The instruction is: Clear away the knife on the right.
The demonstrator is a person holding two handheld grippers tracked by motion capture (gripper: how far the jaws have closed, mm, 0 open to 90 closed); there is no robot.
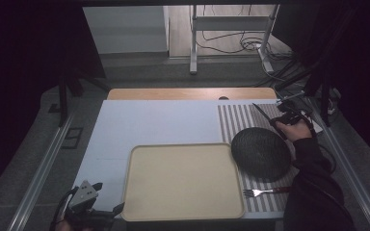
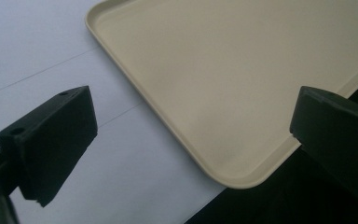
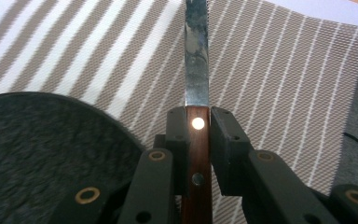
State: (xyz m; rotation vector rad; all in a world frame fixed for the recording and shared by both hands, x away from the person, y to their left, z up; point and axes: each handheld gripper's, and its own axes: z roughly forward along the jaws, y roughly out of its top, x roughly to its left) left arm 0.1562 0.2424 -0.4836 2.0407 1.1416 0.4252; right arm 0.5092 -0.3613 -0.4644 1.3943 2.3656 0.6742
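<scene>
My right gripper [image 1: 278,120] is shut on a knife [image 3: 197,74] with a reddish wooden handle; its steel blade [image 1: 260,111] points away over the striped placemat [image 1: 235,119], above the mat's far part. The jaws clamp the handle from both sides in the right gripper view [image 3: 198,140]. A dark round plate [image 1: 261,153] lies on the mat just beside and below the knife. A fork [image 1: 262,192] lies on the mat's near edge. My left gripper [image 1: 107,199] rests at the table's near left corner, open, with its jaws either side of the beige tray's [image 2: 223,79] corner and nothing between them.
The beige tray [image 1: 183,180] sits at the front centre of the white table cover [image 1: 149,120]. A wooden table edge [image 1: 188,93] shows at the back. Metal stand legs and cables lie on the floor beyond. Rails run along both table sides.
</scene>
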